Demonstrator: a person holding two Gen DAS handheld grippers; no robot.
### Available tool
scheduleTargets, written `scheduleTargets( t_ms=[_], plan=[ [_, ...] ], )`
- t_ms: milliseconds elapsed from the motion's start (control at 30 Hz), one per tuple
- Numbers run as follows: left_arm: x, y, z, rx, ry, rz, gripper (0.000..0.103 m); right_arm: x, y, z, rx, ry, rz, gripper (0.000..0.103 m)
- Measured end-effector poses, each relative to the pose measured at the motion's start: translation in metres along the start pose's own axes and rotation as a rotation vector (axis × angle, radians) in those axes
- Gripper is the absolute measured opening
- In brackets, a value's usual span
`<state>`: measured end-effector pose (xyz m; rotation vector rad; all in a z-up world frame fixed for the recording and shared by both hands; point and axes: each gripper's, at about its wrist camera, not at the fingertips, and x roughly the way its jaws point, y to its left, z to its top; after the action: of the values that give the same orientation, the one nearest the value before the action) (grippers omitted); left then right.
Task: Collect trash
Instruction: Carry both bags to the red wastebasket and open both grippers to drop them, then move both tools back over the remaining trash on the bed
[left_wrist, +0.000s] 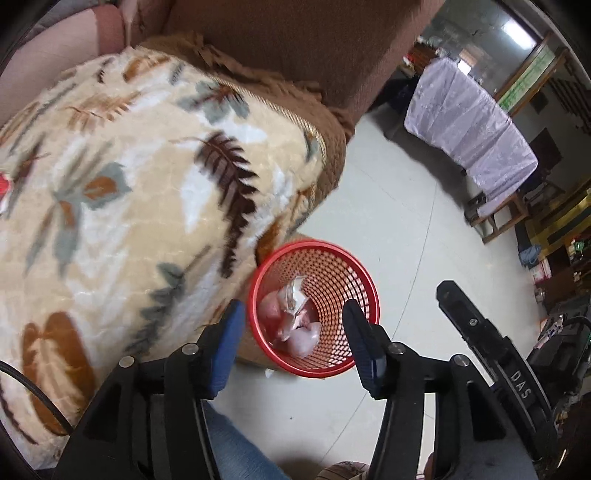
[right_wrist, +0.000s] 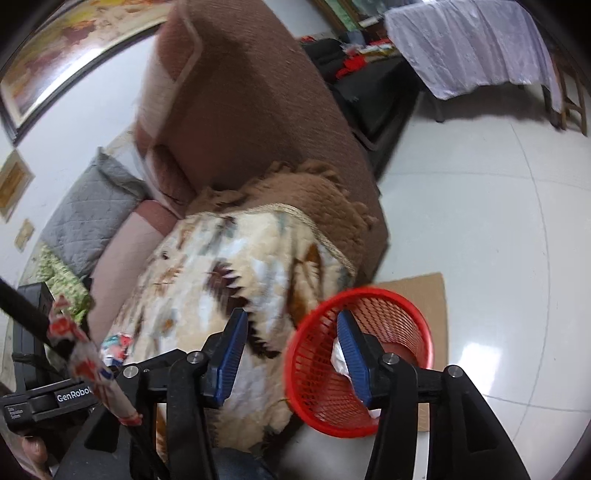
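RISK: my left gripper (left_wrist: 293, 332) and right gripper (right_wrist: 291, 350) both hang released and empty; red basket (left_wrist: 354, 269) with crumpled trash (left_wrist: 291, 321) sits ahead between the left jaws, wrappers (right_wrist: 85, 354) left of the right jaws could slide off the blanket (left_wrist: 129, 184) | TEXT: "DAS", "GenRobo…"

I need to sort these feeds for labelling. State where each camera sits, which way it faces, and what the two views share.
Left wrist: sits on the left gripper, aimed down into the red basket beside the leaf-print blanket; its open blue-padded fingers and a jeans leg show.
Right wrist: sits on the right gripper, facing the brown sofa; its open fingers show.
Shared: basket, blanket, sofa, the purple-draped table.
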<state>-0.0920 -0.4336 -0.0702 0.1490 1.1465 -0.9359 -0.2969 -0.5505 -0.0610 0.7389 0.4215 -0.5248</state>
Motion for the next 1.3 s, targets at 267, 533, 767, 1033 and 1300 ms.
scheduleTargets(
  t_ms=[267,533,767,1033,1300],
  plan=[
    [-0.125,0.053,-0.031,-0.078,-0.286,0.126,0.070,-0.039,0.098,-0.011,-0.178,-0.060,0.187,0.074],
    [-0.230,0.122,-0.082,-0.261,-0.489,0.307,0.077,-0.056,0.201,-0.041,-0.369,-0.042,0.327,0.079],
    [-0.288,0.152,-0.118,-0.329,-0.603,0.437,0.082,-0.055,0.265,-0.073,-0.483,-0.011,0.412,0.083],
    [-0.306,0.175,-0.131,-0.384,-0.616,0.455,0.083,-0.057,0.300,-0.092,-0.557,0.019,0.459,0.086],
    [-0.314,0.175,-0.138,-0.390,-0.629,0.476,0.083,-0.060,0.307,-0.098,-0.553,0.033,0.489,0.087]
  ],
)
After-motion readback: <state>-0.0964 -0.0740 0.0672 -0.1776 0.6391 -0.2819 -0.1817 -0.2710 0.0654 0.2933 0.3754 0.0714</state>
